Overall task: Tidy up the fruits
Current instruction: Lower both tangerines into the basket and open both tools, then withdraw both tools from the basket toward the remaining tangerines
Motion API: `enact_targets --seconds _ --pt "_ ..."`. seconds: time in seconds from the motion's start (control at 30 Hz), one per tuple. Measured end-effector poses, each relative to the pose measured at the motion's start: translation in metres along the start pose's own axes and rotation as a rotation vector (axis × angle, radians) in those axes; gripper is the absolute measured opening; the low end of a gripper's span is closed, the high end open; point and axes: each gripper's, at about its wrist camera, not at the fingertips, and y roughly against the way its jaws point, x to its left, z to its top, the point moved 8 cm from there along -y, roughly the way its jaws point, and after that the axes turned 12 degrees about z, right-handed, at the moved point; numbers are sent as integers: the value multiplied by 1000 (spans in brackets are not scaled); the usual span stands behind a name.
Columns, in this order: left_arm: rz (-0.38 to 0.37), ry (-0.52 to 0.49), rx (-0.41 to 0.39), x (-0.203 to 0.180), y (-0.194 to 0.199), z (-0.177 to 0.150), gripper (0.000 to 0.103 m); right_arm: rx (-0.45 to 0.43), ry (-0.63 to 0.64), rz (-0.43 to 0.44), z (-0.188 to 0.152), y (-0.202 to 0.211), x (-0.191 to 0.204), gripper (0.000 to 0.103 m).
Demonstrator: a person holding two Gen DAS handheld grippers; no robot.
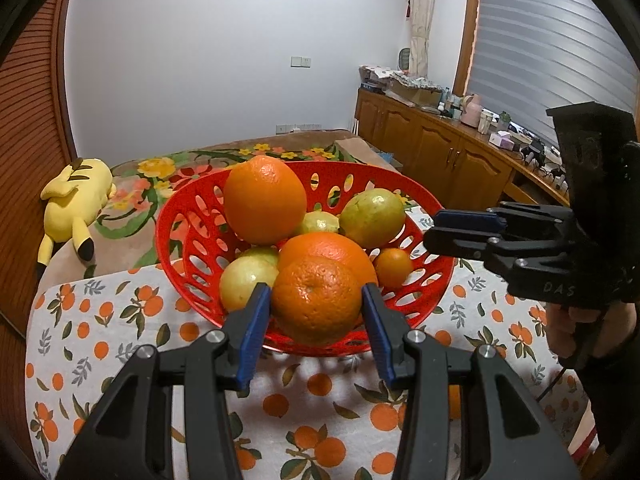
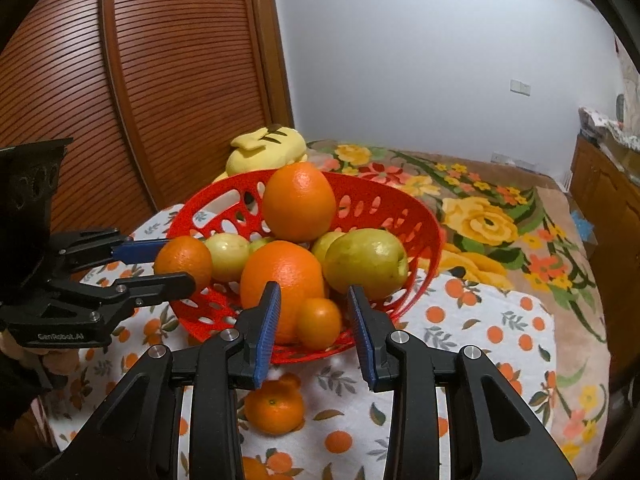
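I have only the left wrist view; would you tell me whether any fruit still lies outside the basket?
Observer: Yes. A loose orange lies on the cloth in front of the basket, below the right gripper.
Operator: Thank you. What does that gripper point at?
Observer: Its fingers frame the small orange at the basket's near wall.
Operator: And how does my orange sit, seen from that side?
Observer: The left gripper grips the held orange at the basket's rim, next to a pale fruit.
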Motion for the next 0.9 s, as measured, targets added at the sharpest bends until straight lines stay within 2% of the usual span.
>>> enact_targets --seconds 0.43,0.53,0.77,0.9 --pt "4 -13 6 0 -7 2 45 -9 -5 -13 -8 15 -1 36" --pt "5 -9 8 0 -7 0 50 -9 -8 -20 -10 16 0 38" --pt "7 -6 -6 0 -1 1 53 -10 -12 -30 -14 20 1 38" --pt "3 -4 -12 -1 7 -1 53 -15 -14 -44 -17 26 4 43"
